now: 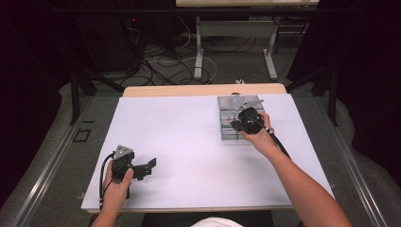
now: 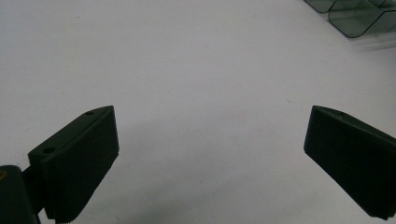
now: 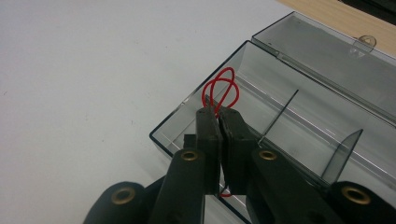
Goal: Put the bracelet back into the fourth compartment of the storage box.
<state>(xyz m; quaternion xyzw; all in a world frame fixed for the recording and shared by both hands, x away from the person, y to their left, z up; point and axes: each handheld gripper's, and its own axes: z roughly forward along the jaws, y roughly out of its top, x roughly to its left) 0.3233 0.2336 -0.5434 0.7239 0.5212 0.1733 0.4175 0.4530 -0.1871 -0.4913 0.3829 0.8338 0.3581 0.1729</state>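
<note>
Pinching a thin red looped rubber band [image 3: 221, 92] between fully closed jaws, the right gripper [image 3: 219, 116] hovers over the clear plastic compartment box's [image 3: 299, 88] end cell, while the left gripper [image 2: 208, 140] rests wide open and empty above the white table [image 1: 189, 132].

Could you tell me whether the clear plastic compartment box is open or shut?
Open: the clear plastic compartment box has its hinged lid laid back flat, leaving the dividers exposed.
</note>
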